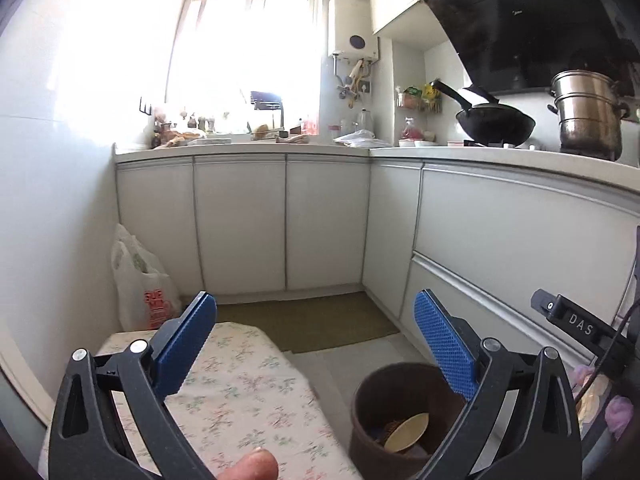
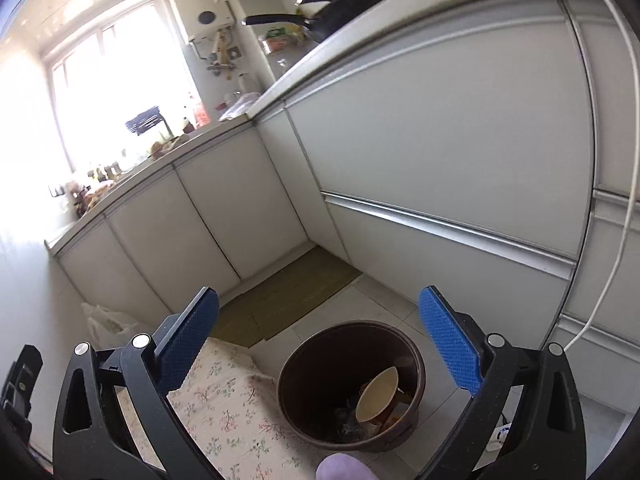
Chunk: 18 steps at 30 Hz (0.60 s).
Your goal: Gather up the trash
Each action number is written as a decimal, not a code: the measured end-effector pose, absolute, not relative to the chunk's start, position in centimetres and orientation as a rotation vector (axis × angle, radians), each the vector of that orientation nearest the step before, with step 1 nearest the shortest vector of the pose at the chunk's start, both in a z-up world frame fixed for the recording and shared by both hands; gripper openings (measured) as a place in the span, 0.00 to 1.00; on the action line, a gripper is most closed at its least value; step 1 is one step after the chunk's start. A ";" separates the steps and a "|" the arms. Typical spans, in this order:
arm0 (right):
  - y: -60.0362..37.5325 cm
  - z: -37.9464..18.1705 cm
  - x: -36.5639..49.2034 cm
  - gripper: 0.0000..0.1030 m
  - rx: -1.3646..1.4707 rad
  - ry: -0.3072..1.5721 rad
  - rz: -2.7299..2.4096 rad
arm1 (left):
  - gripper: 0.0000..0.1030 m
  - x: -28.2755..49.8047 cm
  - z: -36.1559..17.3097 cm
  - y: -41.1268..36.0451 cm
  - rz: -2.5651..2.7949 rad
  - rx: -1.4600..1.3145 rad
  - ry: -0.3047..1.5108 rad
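Observation:
A dark brown trash bin stands on the floor beside a table with a floral cloth. Inside it lies a pale oval piece among dark and orange scraps. My right gripper is open and empty, held above the bin's near rim. In the left wrist view the bin is at the lower right with the pale piece inside. My left gripper is open and empty, over the table edge and the bin. The right gripper's black body shows at the right edge.
White kitchen cabinets run along the back and right under a counter with a wok and steel pot. A white plastic bag stands in the left corner. A brownish mat lies on the floor. A white cable hangs at right.

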State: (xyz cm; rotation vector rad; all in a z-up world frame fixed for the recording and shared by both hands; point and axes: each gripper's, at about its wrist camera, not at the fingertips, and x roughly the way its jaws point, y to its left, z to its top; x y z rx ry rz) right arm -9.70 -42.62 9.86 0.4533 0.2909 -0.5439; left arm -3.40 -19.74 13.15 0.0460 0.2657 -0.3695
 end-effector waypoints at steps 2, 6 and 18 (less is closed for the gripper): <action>-39.2 9.7 -11.5 0.93 0.359 0.285 -0.568 | 0.93 -3.9 12.6 -17.7 -0.334 0.052 0.362; -31.9 7.3 -13.1 0.93 0.138 0.284 -0.528 | 0.93 -5.4 9.8 -12.2 -0.316 -0.064 0.427; -23.9 3.9 -10.2 0.93 0.014 0.337 -0.442 | 0.93 -4.7 2.3 -5.6 -0.120 -0.059 0.524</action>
